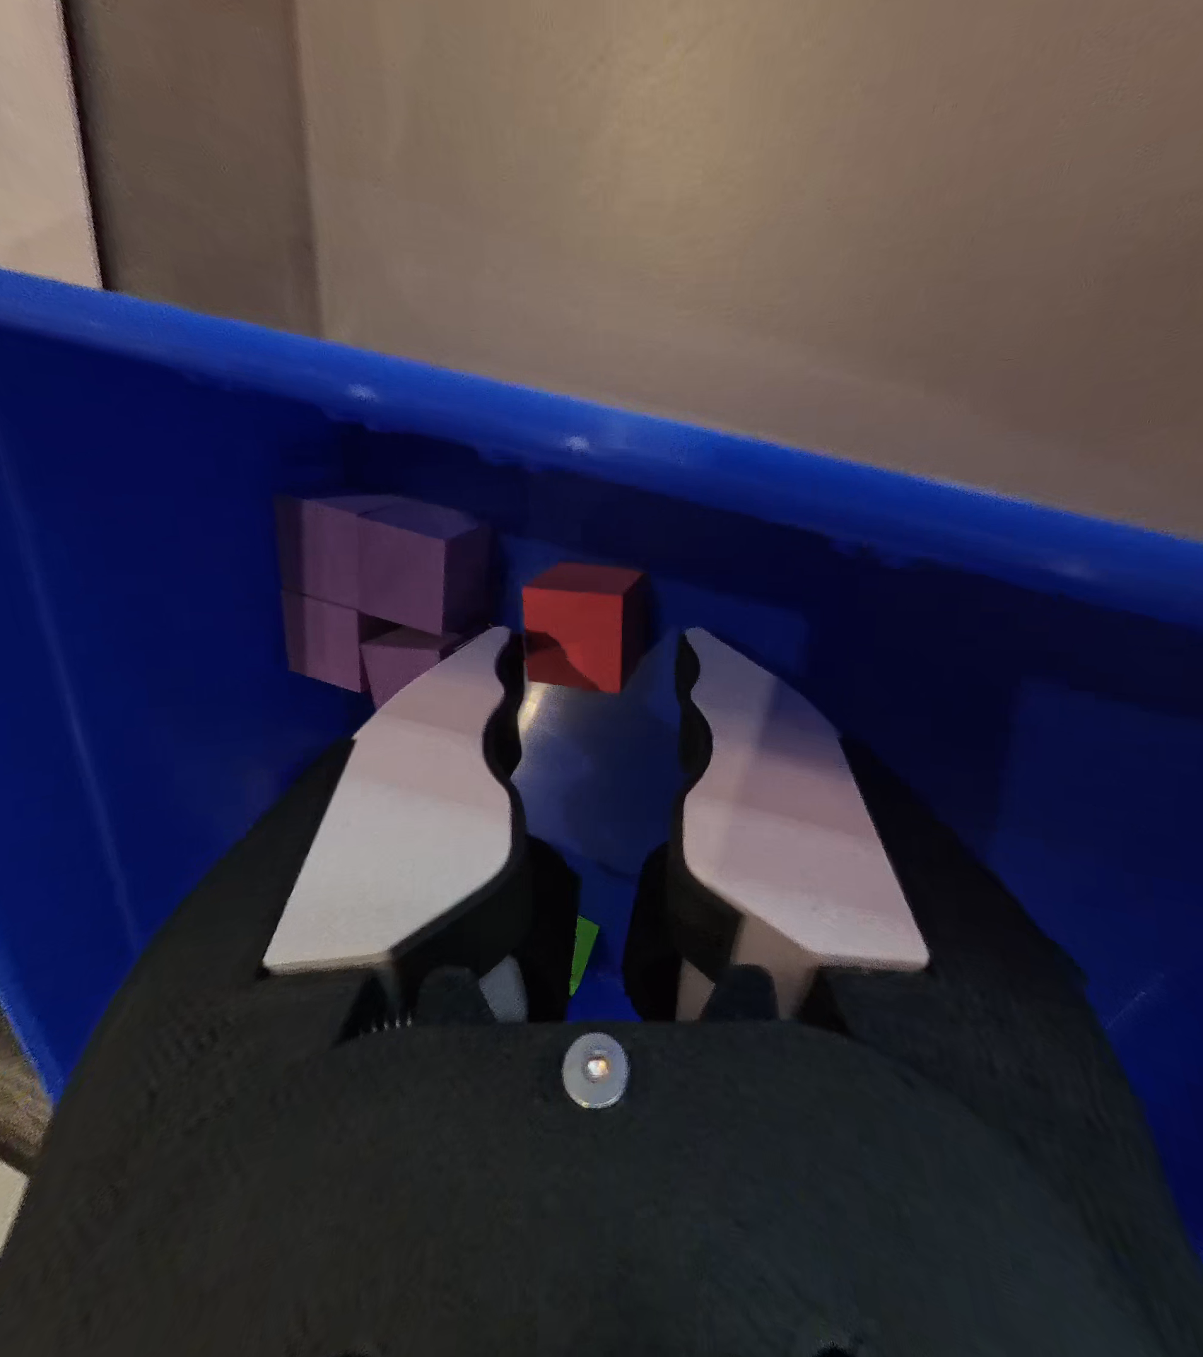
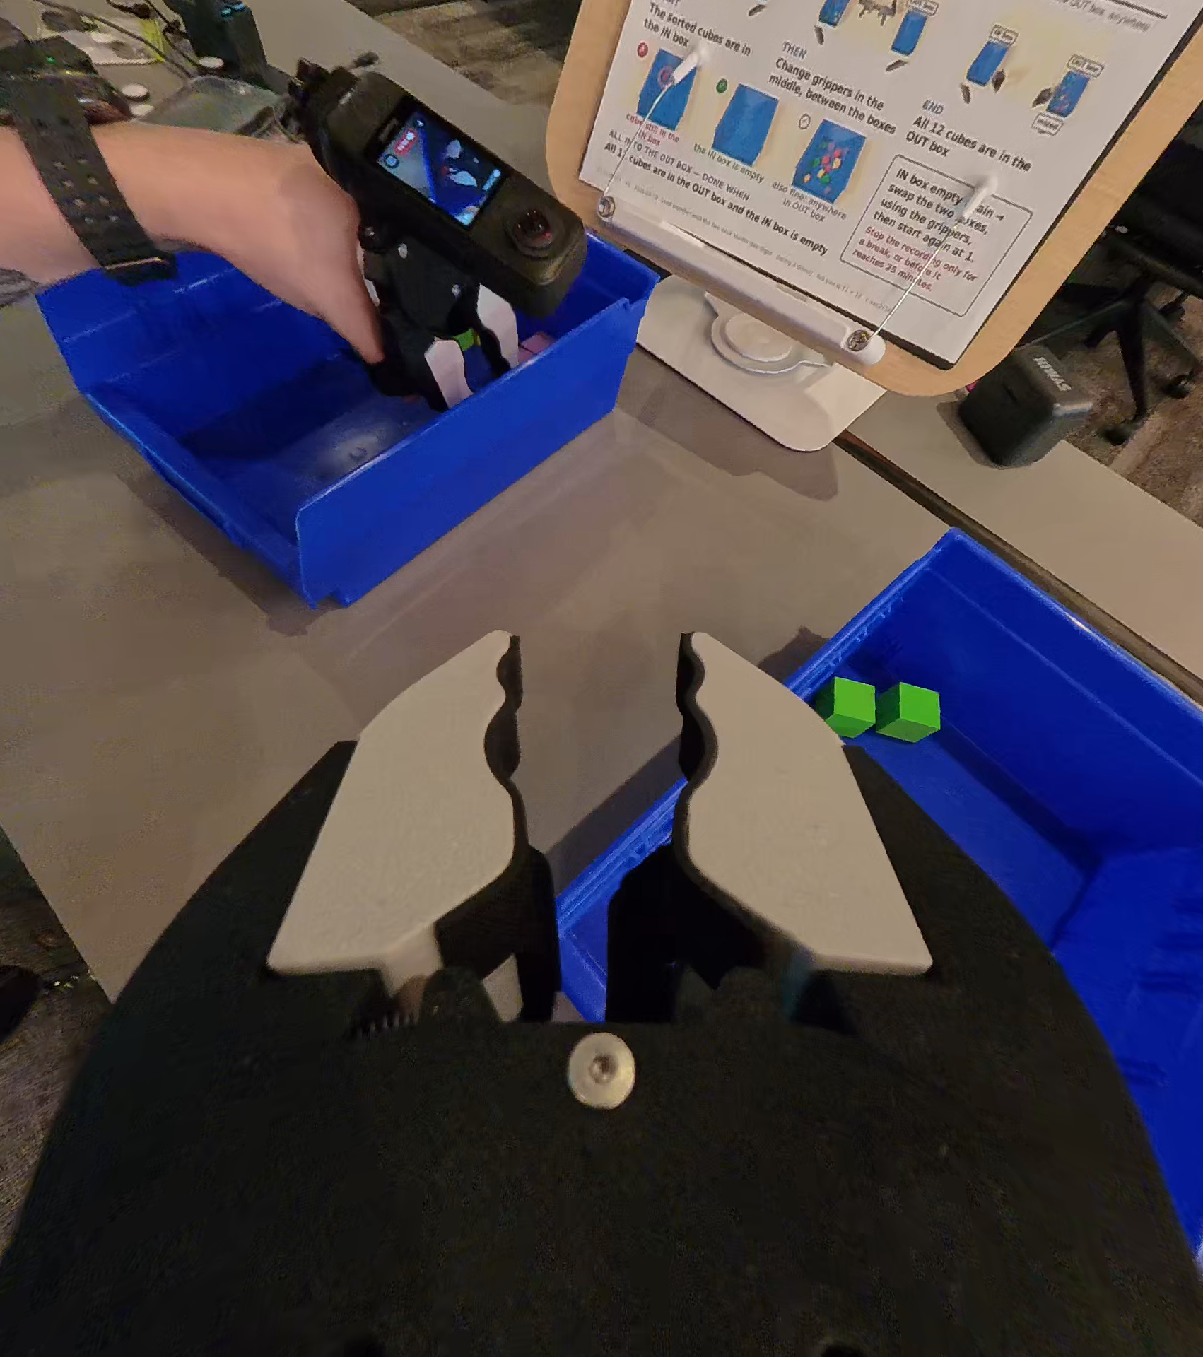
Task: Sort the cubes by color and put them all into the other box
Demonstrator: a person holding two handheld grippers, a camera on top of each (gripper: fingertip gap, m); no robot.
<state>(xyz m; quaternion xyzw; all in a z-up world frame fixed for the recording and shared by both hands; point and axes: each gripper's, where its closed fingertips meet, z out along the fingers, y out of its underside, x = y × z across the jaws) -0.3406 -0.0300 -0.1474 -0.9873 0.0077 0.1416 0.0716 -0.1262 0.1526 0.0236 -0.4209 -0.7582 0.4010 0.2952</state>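
Note:
My left gripper (image 1: 595, 646) is open inside a blue bin (image 1: 143, 587), close to its far wall. A red cube (image 1: 576, 624) lies just ahead of the fingertips, not gripped. Several purple cubes (image 1: 378, 580) are stacked to its left against the wall. A bit of green (image 1: 584, 954) shows through the gap low between the fingers. My right gripper (image 2: 595, 646) is open and empty, above the grey table (image 2: 584, 529) and the near corner of a second blue bin (image 2: 1024, 661). That bin holds two green cubes (image 2: 877, 708). The right wrist view shows the left gripper (image 2: 466, 382) in the far bin (image 2: 437, 499).
A person's hand with a black wristwatch (image 2: 84, 191) holds the left gripper. A wooden-framed instruction board (image 2: 877, 147) on a white stand rises behind the far bin. The table edge runs along the right, with a chair base and a dark box (image 2: 1024, 418) on the floor beyond.

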